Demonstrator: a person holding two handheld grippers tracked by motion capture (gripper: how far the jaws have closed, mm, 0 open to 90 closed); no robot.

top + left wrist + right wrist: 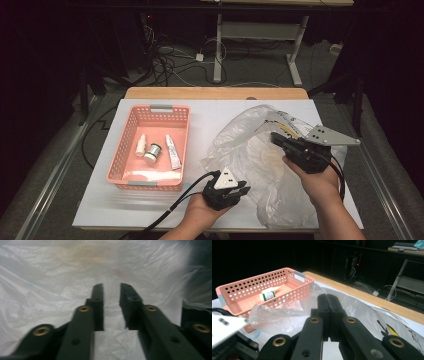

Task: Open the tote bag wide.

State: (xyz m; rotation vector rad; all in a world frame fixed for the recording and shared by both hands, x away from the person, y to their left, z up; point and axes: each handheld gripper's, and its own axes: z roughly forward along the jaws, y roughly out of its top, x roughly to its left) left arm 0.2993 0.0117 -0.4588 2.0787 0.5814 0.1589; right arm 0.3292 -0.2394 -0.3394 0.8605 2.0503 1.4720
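Two grippers worked at a clear plastic bag [260,160] on the white table [210,112] in the high view. The bag lay crumpled on the table's right half, well apart from the pink basket [131,127] at the left, which held a small bottle [140,145], a round spool [152,152] and a tube [173,152]. The left gripper [242,189] sat at the bag's near left edge; the right gripper [275,137] was raised over the bag's middle, with plastic lifted around its tip.

In the left gripper view, the left gripper [111,291] pointed at the bag [50,285], its jaws parted by a narrow gap with nothing between them.

In the right gripper view, the right gripper [328,301] had its jaws pressed together; whether plastic was pinched between them could not be told. The bag [367,312] spread beneath them, and the basket [249,283] stood beyond.
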